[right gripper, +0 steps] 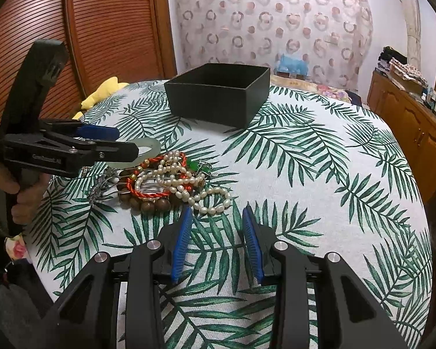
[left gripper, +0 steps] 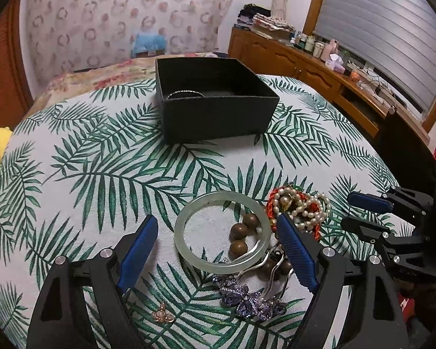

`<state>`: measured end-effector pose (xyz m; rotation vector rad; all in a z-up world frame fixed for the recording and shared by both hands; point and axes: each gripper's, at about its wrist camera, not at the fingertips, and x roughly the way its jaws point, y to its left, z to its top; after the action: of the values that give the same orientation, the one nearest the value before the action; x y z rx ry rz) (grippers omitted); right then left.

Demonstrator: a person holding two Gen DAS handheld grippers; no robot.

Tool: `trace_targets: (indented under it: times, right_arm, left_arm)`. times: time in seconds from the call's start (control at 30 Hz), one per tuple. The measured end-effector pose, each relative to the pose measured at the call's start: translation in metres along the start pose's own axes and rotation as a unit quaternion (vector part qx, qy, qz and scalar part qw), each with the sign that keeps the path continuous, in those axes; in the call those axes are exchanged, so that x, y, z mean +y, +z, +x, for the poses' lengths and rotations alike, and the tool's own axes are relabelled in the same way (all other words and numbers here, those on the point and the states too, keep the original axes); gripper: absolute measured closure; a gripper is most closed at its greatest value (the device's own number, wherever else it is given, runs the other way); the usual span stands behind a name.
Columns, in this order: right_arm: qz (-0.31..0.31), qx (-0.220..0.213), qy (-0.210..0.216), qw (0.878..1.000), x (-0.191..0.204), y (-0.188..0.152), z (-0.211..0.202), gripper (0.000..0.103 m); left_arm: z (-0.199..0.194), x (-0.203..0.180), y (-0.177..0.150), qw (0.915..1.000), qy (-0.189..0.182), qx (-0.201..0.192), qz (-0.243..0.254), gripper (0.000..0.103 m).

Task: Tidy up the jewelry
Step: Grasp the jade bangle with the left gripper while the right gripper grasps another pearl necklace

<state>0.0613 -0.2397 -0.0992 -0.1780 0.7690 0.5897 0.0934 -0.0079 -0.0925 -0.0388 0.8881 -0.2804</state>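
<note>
A black open box [left gripper: 215, 99] stands at the far side of the table; a thin silver bangle [left gripper: 186, 93] lies inside it. The box also shows in the right wrist view [right gripper: 221, 96]. A pale green jade bangle [left gripper: 221, 228] lies between my left gripper's fingers, which are wide open around it. My left gripper [left gripper: 218, 226] hovers just over it. Beside it lie a pearl strand [right gripper: 189, 186], a red cord bracelet [right gripper: 144, 190], brown wooden beads [left gripper: 242, 232] and a purple crystal hair clip [left gripper: 247, 299]. My right gripper [right gripper: 216, 221] is open and empty, just short of the pearls.
The round table has a palm-leaf cloth [right gripper: 305, 174]. A small gold brooch [left gripper: 163, 315] lies near the front edge. A green pendant [right gripper: 194, 165] sits in the pile. A wooden sideboard [left gripper: 319, 69] with bottles stands at the right, a yellow cloth [right gripper: 101, 93] at the left.
</note>
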Motion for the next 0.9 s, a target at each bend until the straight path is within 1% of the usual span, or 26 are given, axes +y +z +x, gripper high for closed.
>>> trace_targets:
  times: [0.1,0.17,0.2,0.3,0.33,0.4,0.53,0.67,0.73,0.9]
  right_arm:
    - [-0.002,0.0,-0.001,1.0,0.0,0.0,0.001,0.065]
    - [-0.008,0.002,-0.006,1.0,0.0,0.004,0.001,0.065]
    - [-0.011,0.003,-0.008,1.0,-0.001,0.007,0.001,0.065]
    - [-0.018,0.009,-0.012,1.0,-0.003,0.014,0.005,0.065]
    - [-0.02,0.011,-0.013,1.0,-0.004,0.015,0.007,0.068]
    - [-0.019,0.019,-0.011,1.0,-0.006,0.017,0.012,0.069]
    - [-0.02,0.033,-0.009,0.999,-0.009,0.021,0.021,0.072]
    - [-0.033,0.046,-0.012,0.998,-0.008,0.024,0.03,0.074]
    - [-0.04,0.053,-0.024,0.998,-0.007,0.025,0.034,0.074]
    - [-0.047,0.057,-0.028,0.997,-0.006,0.029,0.038,0.075]
  left_arm:
    - [0.004,-0.001,0.001,1.0,-0.002,0.005,0.002,0.025]
    - [0.007,0.0,0.001,0.9999,-0.005,0.01,0.002,0.033]
    - [0.008,0.0,0.001,0.9999,-0.008,0.011,0.0,0.034]
    - [0.009,0.0,0.001,0.9999,-0.006,0.009,0.003,0.034]
    - [0.008,-0.001,0.0,0.9999,-0.005,0.008,0.005,0.034]
    - [0.007,-0.002,0.0,0.9999,-0.002,0.005,0.009,0.034]
    - [-0.002,-0.002,-0.001,0.9998,0.008,-0.012,0.01,0.034]
    - [-0.014,0.001,-0.001,0.9994,0.015,-0.03,0.006,0.034]
    - [-0.02,0.001,-0.002,0.9991,0.018,-0.039,0.006,0.034]
    - [-0.031,-0.003,-0.001,0.9982,0.021,-0.056,0.007,0.034]
